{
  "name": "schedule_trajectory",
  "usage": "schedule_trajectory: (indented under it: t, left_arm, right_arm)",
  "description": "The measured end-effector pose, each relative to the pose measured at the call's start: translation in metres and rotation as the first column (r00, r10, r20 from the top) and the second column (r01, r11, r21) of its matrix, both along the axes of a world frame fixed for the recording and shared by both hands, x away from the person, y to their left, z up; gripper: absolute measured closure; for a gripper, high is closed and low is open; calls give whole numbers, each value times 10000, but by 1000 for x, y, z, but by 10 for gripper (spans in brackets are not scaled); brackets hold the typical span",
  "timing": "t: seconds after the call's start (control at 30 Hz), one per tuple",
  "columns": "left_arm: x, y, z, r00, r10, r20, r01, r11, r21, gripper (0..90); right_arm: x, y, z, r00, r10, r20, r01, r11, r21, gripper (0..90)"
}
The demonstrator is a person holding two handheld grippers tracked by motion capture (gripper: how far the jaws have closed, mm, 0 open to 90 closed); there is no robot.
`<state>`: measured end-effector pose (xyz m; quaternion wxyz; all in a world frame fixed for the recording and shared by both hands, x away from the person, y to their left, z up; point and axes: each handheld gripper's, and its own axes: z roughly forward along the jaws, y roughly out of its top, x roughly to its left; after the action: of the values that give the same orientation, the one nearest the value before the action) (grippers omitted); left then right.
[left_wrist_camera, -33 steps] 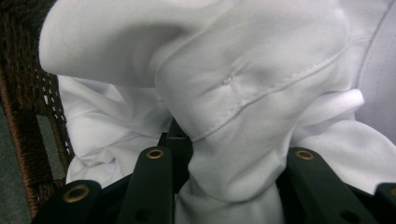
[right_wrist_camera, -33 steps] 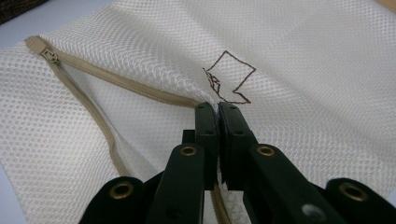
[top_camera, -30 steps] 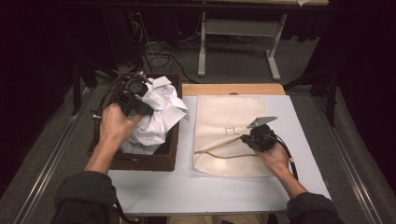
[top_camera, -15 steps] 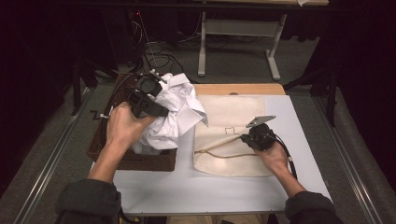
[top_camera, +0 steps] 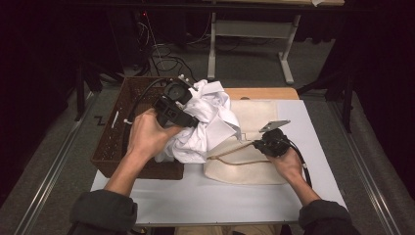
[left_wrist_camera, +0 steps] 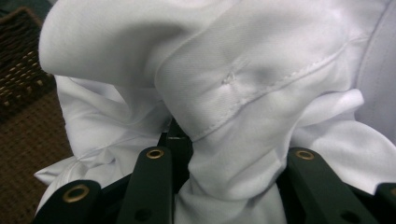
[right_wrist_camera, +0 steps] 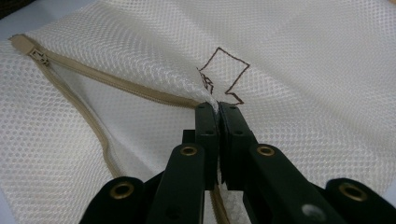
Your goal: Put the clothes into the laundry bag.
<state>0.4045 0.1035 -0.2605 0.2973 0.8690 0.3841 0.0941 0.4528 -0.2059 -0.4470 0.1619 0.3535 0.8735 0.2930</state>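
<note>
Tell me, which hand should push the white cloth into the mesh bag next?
Probably the left. Its left gripper already clamps the crumpled white cloth near the unzipped cream mesh bag, while the right gripper is pinching the bag's edge, lifting the opening.

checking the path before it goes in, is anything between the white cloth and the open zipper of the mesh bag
Nothing visible: the white cloth hangs beside the mesh bag, whose zipper mouth the right tool holds open.
</note>
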Motion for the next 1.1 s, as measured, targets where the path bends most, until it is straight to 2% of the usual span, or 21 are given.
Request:
schedule_trajectory:
  t: [0.07, 0.17, 0.27, 0.37, 0.43, 0.57, 0.63, 0.73, 0.87, 0.97, 1.1]
  left_arm:
    - [-3, -8, 3, 9997, -246, -5, 246, 9993, -295, 657]
    - [-9, -23, 8, 9970, -770, 84, 773, 9961, -432, 656]
    - [-13, -38, 12, 9923, -1234, 123, 1240, 9901, -653, 656]
    - [-16, -54, 14, 9860, -1662, 119, 1666, 9836, -697, 655]
    - [-20, -65, 16, 9799, -1991, 110, 1994, 9764, -829, 655]
    - [-26, -82, 20, 9628, -2699, 146, 2697, 9560, -1157, 654]
    - [-27, -88, 17, 9581, -2862, 130, 2858, 9520, -1095, 653]
    - [-27, -93, 5, 9550, -2966, -82, 2941, 9499, -1053, 650]
    - [-25, -95, -22, 9578, -2859, -309, 2828, 9558, -802, 644]
    - [-23, -91, -42, 9602, -2759, -426, 2723, 9592, -761, 642]
    - [-25, -90, -66, 9618, -2717, -332, 2716, 9624, -52, 635]
  right_arm:
    - [2, -1, -1, 10000, -84, 5, 84, 10000, -44, 882]
    - [5, -4, -2, 9993, -312, -203, 311, 9995, -22, 883]
    - [8, -6, -3, 9990, -417, -189, 418, 9991, 63, 883]
    - [9, -7, -2, 9989, -432, -161, 433, 9991, 37, 883]
    - [9, -7, -2, 9990, -417, -149, 418, 9991, 37, 883]
    - [9, -8, -1, 9991, -397, -159, 398, 9992, 69, 883]
    - [9, -9, -1, 9992, -346, -174, 348, 9994, 67, 883]
    - [8, -10, -1, 9988, -460, -197, 462, 9989, 125, 883]
    - [8, -10, -1, 9983, -513, -287, 519, 9984, 204, 883]
    - [8, -10, -1, 9980, -571, -276, 580, 9978, 324, 883]
    - [9, -9, -1, 9987, -484, -175, 489, 9983, 316, 884]
